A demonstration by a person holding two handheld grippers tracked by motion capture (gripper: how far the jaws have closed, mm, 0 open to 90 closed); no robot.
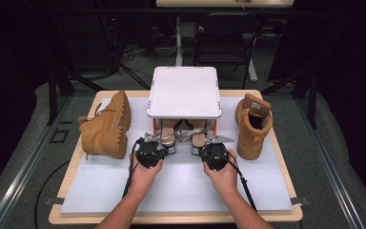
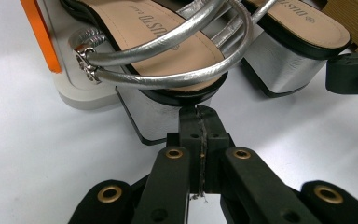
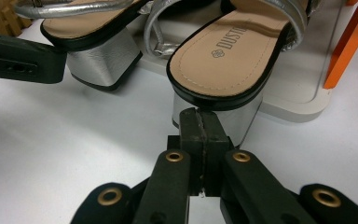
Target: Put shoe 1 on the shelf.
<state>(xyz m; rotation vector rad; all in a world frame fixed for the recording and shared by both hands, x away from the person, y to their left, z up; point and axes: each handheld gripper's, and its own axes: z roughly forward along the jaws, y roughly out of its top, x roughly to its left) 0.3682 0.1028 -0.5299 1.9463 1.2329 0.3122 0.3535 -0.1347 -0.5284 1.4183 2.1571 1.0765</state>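
Two silver strappy sandals with block heels stand under a small white rack [image 1: 184, 91], heels toward me: the left sandal [image 1: 169, 131] [image 2: 158, 28] and the right sandal [image 1: 198, 133] [image 3: 228, 56]. My left gripper [image 1: 162, 149] [image 2: 199, 116] is shut with nothing between its jaws, its tips against the left sandal's silver heel. My right gripper [image 1: 204, 150] [image 3: 199, 119] is likewise shut and empty, its tips at the right sandal's heel. Each gripper view shows the other gripper at its edge.
A tan boot [image 1: 107, 126] lies on its side left of the rack; another tan boot [image 1: 253, 126] stands upright on the right. The rack has orange legs [image 2: 39, 35] [image 3: 349, 42] on a grey base. A white mat [image 1: 181, 186] covers the table.
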